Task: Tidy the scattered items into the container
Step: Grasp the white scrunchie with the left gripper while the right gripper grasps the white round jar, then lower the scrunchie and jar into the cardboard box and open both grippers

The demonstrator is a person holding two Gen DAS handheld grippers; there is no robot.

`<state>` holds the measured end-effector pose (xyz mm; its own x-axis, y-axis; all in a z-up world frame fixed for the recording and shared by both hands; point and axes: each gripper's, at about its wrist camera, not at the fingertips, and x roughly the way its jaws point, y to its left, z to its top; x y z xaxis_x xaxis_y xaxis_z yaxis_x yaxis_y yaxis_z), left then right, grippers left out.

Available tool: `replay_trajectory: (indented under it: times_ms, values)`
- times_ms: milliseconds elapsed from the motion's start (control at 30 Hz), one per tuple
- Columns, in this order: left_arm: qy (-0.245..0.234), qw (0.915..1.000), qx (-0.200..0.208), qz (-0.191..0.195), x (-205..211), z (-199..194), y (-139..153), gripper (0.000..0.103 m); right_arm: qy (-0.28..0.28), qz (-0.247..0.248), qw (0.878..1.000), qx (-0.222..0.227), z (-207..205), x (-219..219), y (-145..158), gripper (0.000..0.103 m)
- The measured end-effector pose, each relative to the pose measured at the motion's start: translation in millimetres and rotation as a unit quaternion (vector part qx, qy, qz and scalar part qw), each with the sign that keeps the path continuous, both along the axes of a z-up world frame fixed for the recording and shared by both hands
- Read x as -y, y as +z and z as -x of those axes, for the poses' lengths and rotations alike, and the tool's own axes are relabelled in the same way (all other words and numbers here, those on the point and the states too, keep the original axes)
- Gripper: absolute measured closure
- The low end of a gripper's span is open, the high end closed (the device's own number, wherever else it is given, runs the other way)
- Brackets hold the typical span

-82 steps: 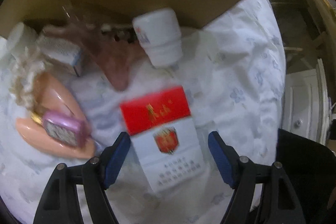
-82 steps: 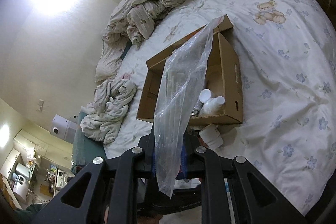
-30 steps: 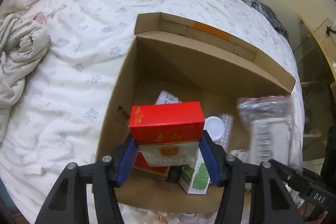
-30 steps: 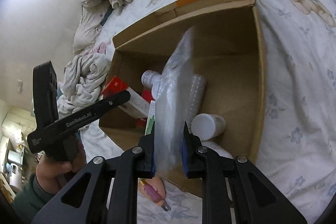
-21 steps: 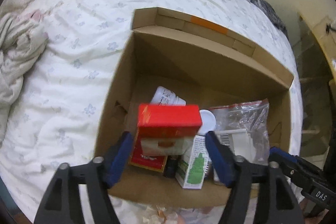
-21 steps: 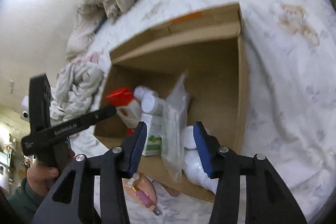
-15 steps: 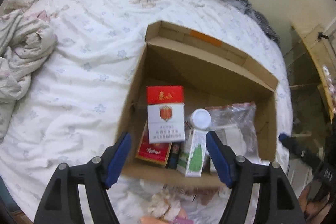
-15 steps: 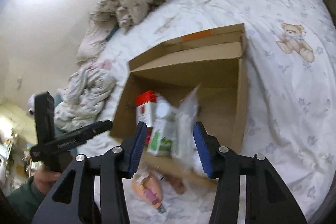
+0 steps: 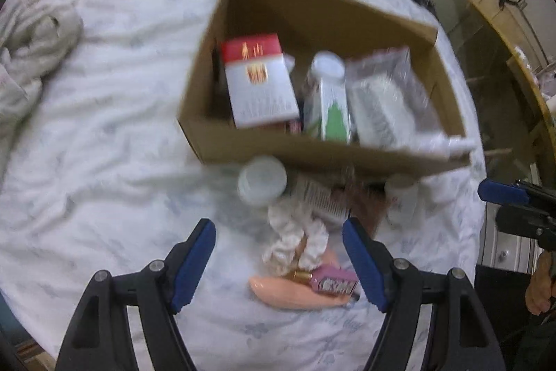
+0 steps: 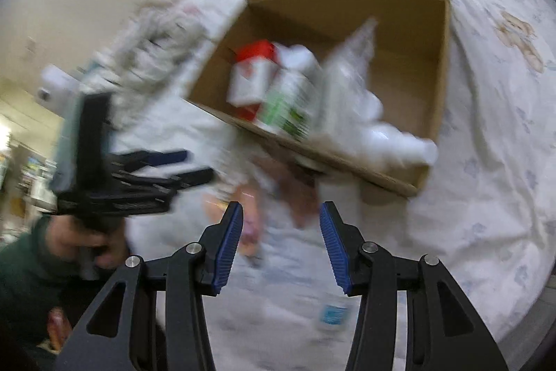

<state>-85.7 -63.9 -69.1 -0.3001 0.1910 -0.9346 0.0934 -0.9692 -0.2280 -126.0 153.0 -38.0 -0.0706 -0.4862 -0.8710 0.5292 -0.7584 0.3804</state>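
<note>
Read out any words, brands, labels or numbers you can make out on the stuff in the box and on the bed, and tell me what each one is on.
None can be read; both views are blurred.
Red and white pack: gold characters and crest, blurred.
Green and white carton: print unreadable.
Pink item on the bed: lettering too blurred.
Paper label beside the cardboard box: fine print too small.

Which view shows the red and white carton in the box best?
The left wrist view: the red and white carton faces the camera inside the cardboard box, its whole front visible though blurred. The right wrist view shows it smaller, at an angle and smeared.
</note>
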Motion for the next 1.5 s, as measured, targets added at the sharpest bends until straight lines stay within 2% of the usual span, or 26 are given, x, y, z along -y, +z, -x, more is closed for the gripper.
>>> replay_trajectory:
  times_ms: [67, 200, 467, 533, 600, 633, 700, 800, 1000, 1133, 1233, 1300, 1400, 1500]
  values:
    - [0.007, 0.9998, 0.014, 0.011, -3.4, 0.5, -13.8, 0.027, -0.008, -0.028, 1.000, 0.006, 4.3, 2.1, -17.4, 0.051]
    - [0.014, 0.9991, 0.038, -0.013, -6.0, 5.7, -32.9, 0.027, -0.016, -0.056, 0.998, 0.017, 12.5, 7.6, -42.2, 0.051]
    - [-0.004, 0.9994, 0.033, -0.005, -17.9, 9.8, -39.7, 0.028, -0.029, -0.085, 0.996, 0.015, 25.7, 19.4, -68.2, 0.051]
    - [-0.014, 0.9994, 0.032, -0.005, -22.9, 9.4, -40.5, 0.045, -0.026, -0.088, 0.996, 0.019, 28.3, 20.2, -74.0, 0.054]
    - [-0.023, 0.9991, 0.035, -0.006, -27.3, 8.4, -41.0, 0.074, -0.021, -0.092, 0.995, 0.020, 29.9, 20.9, -78.4, 0.058]
    - [-0.027, 0.9991, 0.034, -0.005, -29.2, 7.6, -40.2, 0.078, -0.017, -0.092, 0.995, 0.018, 29.8, 20.6, -78.1, 0.059]
    - [-0.031, 0.9991, 0.026, -0.006, -31.1, 6.2, -35.4, 0.085, -0.006, -0.091, 0.996, 0.012, 27.9, 20.8, -73.8, 0.059]
    - [-0.030, 0.9994, 0.007, -0.013, -30.1, 3.5, -22.9, 0.086, 0.001, -0.076, 0.997, 0.005, 24.3, 17.7, -61.2, 0.059]
    - [-0.032, 0.9971, -0.053, -0.045, -28.2, -4.1, 13.5, 0.087, 0.018, 0.005, 1.000, 0.013, 15.0, 8.8, -18.5, 0.059]
    - [-0.040, 0.9913, -0.113, -0.055, -29.3, -0.6, 42.4, 0.087, 0.036, 0.081, 0.996, 0.020, 9.9, 3.0, 12.7, 0.059]
    - [-0.032, 0.9829, -0.173, -0.055, -22.2, -3.8, 74.0, 0.087, 0.012, 0.105, 0.994, -0.003, 15.9, -6.6, 26.3, 0.059]
    - [-0.029, 0.9783, -0.201, -0.041, -21.1, -0.5, 87.7, 0.087, -0.013, 0.113, 0.993, -0.020, 25.7, -12.7, 33.7, 0.059]
    - [-0.021, 0.9802, -0.196, -0.021, -15.6, 17.7, 94.9, 0.087, -0.063, 0.104, 0.992, -0.040, 44.8, -10.2, 34.7, 0.059]
    - [-0.006, 0.9869, -0.161, -0.008, -9.2, 42.8, 93.0, 0.087, -0.101, 0.073, 0.990, -0.066, 58.8, -16.9, 30.9, 0.059]
